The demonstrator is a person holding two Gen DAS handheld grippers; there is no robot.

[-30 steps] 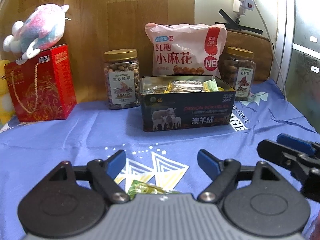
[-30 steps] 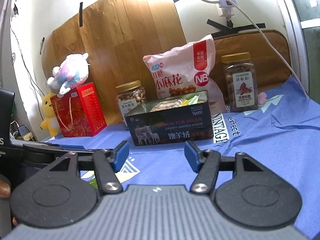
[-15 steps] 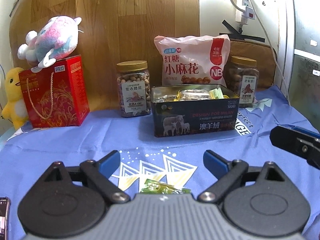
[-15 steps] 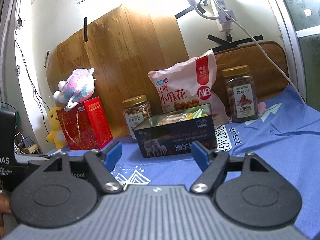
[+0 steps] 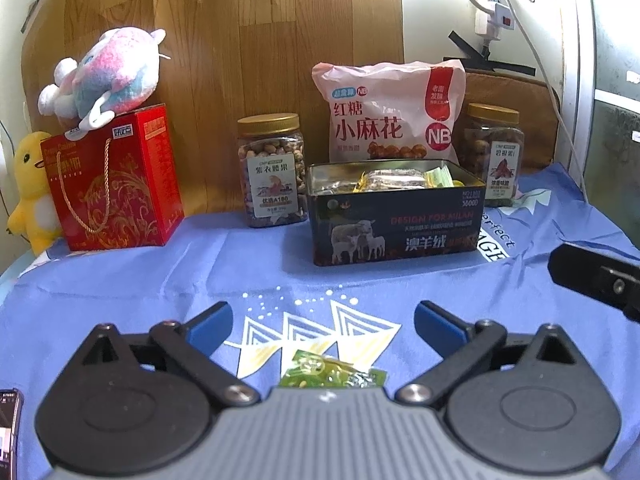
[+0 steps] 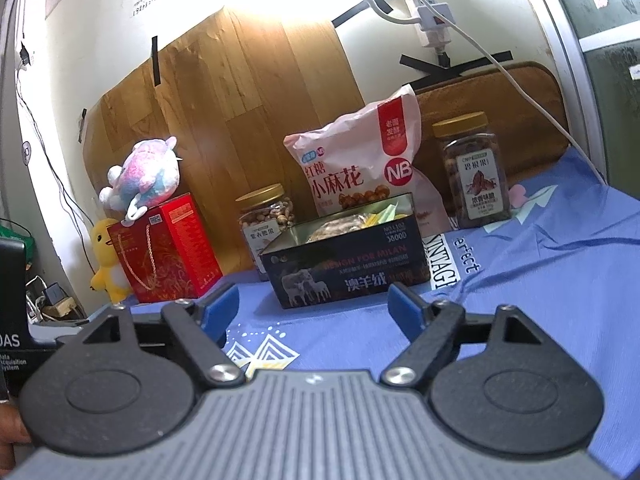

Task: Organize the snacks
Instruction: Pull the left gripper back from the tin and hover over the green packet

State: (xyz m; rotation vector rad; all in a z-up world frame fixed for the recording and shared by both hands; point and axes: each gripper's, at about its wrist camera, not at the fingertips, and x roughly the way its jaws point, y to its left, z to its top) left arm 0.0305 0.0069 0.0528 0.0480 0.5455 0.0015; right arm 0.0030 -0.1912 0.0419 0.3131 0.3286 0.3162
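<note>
Two grippers above a blue cloth (image 5: 120, 280), both with blue-tipped fingers spread wide and nothing between them. At far left in the left wrist view, a yellow duck toy (image 5: 30, 188) beside a red gift box (image 5: 114, 180), with a pink-and-blue plush (image 5: 108, 72) lying on the box's top. Next to the right, a gold-lidded jar of nuts (image 5: 272, 170) standing upright against a wooden board (image 5: 260, 40). Just right of that jar, a dark open tin (image 5: 394, 216) printed with sheep, several wrapped snacks inside it. Directly behind the tin, a pink snack bag (image 5: 390, 112) leaning upright, and to its right a second gold-lidded jar (image 5: 494, 152) at the tin's back corner. Higher on the wall at right, a white power strip (image 5: 490, 12) with a cable trailing down.

Near the bottom of the same view, the left gripper (image 5: 322, 320) held over the cloth's white triangle print. Between its fingers and close to its body, a green snack packet (image 5: 332, 374) lying flat on the cloth, well apart from the tin and partly hidden by the gripper's grey housing. At the right edge, a black part of the other tool.

In the right wrist view, the right gripper (image 6: 314, 304) held low and pointing at the tin, near its front face.
</note>
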